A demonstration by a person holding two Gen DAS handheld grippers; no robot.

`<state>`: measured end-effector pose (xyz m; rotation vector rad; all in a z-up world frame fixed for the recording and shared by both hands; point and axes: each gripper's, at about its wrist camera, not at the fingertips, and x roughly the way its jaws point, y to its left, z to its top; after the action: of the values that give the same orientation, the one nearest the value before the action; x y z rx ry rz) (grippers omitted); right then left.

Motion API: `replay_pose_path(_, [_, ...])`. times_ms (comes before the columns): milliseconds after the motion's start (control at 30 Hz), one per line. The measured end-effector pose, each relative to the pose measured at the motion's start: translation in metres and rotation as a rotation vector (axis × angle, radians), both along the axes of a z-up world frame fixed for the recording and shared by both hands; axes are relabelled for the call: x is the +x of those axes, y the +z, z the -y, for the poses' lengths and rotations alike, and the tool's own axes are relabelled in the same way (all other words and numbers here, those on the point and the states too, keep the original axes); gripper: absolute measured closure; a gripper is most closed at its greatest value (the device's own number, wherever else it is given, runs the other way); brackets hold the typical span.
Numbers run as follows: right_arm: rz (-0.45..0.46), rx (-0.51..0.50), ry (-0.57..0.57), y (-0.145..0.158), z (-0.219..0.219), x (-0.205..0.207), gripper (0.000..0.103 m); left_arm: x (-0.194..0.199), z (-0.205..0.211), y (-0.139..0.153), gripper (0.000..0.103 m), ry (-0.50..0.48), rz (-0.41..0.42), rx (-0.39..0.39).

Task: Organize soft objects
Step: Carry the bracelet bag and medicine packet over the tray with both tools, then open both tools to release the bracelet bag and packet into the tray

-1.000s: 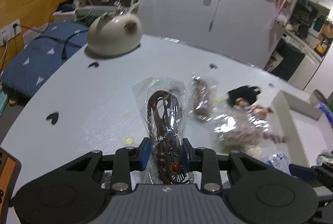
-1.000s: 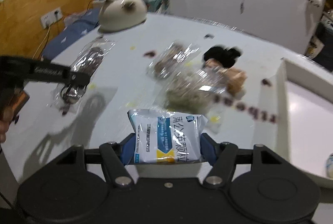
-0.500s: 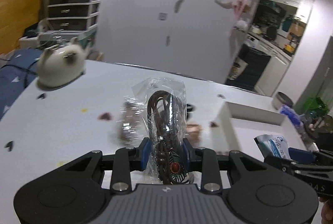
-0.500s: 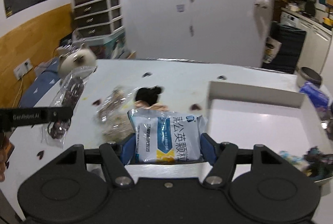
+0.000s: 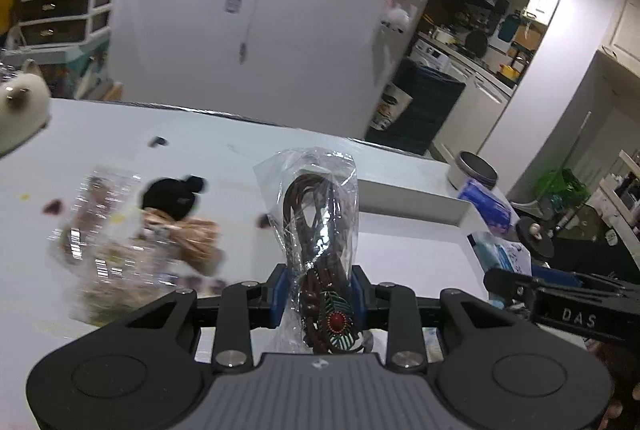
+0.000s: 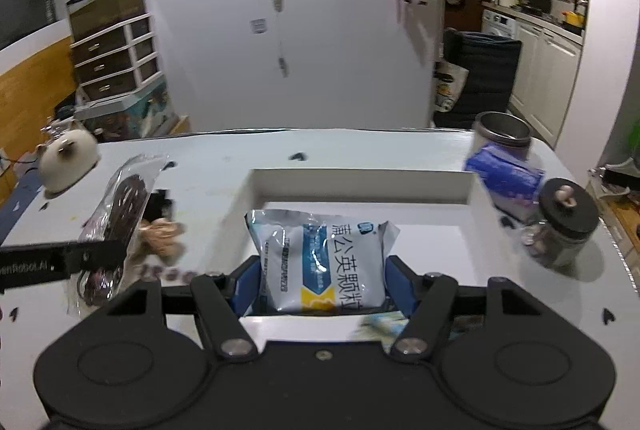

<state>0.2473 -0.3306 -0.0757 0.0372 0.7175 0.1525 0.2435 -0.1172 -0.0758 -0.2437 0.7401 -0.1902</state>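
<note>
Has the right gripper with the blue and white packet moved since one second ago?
Yes. The right gripper, shut on the blue and white packet, has swung right: the white tray, earlier at the right edge, now sits directly ahead.

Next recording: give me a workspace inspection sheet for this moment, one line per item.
Surface: white table, small dark marks and yellow specks.
Job's things: clear bag of brown cords in the left gripper; white-blue sachet in the right gripper, in front of the white tray; blurred clear packets, black and tan soft items on the table.
Clutter: cream plush, steel cup, blue pack, dark-lidded jar.
Grippers: both shut on their loads.
Cables: nothing seen.
Surroundings: drawer unit, white partition, kitchen behind.
</note>
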Motion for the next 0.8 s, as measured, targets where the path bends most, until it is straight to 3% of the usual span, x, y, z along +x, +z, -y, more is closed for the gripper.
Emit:
replay_pose_path(333, [-0.046,-0.006,-0.063,-0.017,0.073,0.027,0.035,0.03,0.064,-0.034,0.07,-0.034,-0.101,0.007])
replay_pose_path(800, [-0.151,0.011,-0.099,-0.059,0.103,0.096,0.035,0.054,0.07,-0.08,0.07,0.054,-0.238,0.1])
